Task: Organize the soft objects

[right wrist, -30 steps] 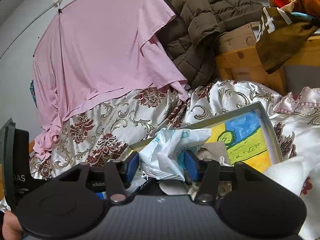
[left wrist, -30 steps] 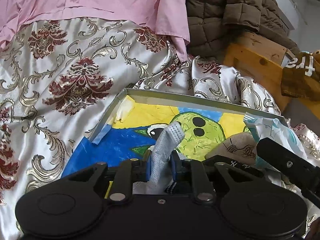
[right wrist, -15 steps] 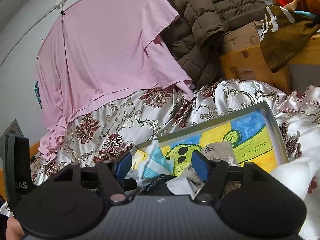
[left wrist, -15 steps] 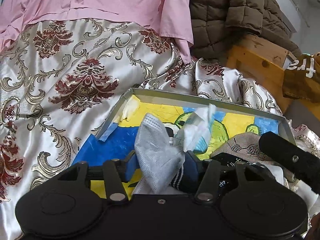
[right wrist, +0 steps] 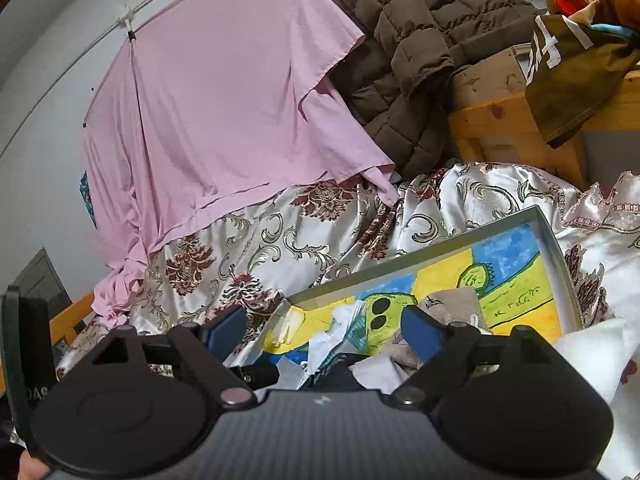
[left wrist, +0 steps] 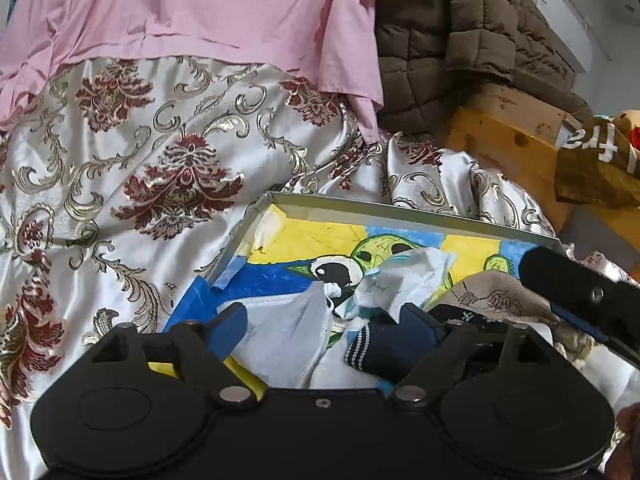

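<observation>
A shallow grey tray [left wrist: 360,205] with a painted yellow, blue and green floor lies on the bedspread. In it lie a grey face mask [left wrist: 280,332], a crumpled white-and-blue piece [left wrist: 404,276], a navy sock with white stripes [left wrist: 384,344] and a beige printed cloth [left wrist: 488,296]. My left gripper [left wrist: 324,324] hovers over the tray's near end, its jaws opening; the mask lies loose below them, unpressed. My right gripper [right wrist: 324,328] is also opening, with the crumpled piece [right wrist: 340,332] lying free in the tray [right wrist: 420,256] beneath it. One of its fingers [left wrist: 576,292] shows at the right of the left wrist view.
A cream satin bedspread [left wrist: 160,168] with red and gold patterns covers the bed. A pink sheet [right wrist: 224,112] hangs behind it, next to a brown quilted jacket [right wrist: 424,28] and a wooden frame [left wrist: 504,148]. An olive cloth with white letters [right wrist: 568,68] hangs at right. A white cloth [right wrist: 588,348] lies beside the tray.
Both grippers opened. The left one let go of the grey mask and the right one let go of the crumpled white-and-blue piece; both things dropped into the tray.
</observation>
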The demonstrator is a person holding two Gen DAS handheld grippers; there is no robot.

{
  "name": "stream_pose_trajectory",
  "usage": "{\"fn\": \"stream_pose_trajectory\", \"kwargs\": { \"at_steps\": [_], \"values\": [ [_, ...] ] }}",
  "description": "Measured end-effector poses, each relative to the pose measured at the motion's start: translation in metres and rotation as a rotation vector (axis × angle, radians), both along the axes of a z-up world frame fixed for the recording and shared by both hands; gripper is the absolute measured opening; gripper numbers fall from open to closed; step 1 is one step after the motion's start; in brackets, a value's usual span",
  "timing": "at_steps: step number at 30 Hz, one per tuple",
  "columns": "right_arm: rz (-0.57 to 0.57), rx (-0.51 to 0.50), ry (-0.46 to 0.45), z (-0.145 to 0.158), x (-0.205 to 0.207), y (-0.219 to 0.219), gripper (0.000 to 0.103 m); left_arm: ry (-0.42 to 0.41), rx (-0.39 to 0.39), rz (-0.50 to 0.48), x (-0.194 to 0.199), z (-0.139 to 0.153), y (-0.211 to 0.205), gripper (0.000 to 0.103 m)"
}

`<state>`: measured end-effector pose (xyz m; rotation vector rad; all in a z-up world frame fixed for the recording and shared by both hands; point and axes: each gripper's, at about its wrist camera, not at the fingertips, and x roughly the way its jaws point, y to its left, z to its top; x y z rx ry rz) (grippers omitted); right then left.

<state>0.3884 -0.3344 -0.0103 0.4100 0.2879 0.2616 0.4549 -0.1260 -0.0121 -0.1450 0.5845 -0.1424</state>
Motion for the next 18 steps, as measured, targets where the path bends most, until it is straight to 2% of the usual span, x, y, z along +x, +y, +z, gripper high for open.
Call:
{"fn": "stream_pose_trajectory", "kwargs": {
  "at_steps": [9,18],
  "values": [
    [0.013,0.029,-0.004,0.011,-0.011,-0.001,0.094,-0.022,-0.03,0.092,-0.015,0.011,0.016,0.09],
    [0.021,0.008,0.005,0.025,-0.029,0.01,0.1,-0.054,-0.081,0.17,-0.047,0.03,0.036,0.095]
  ]
}}
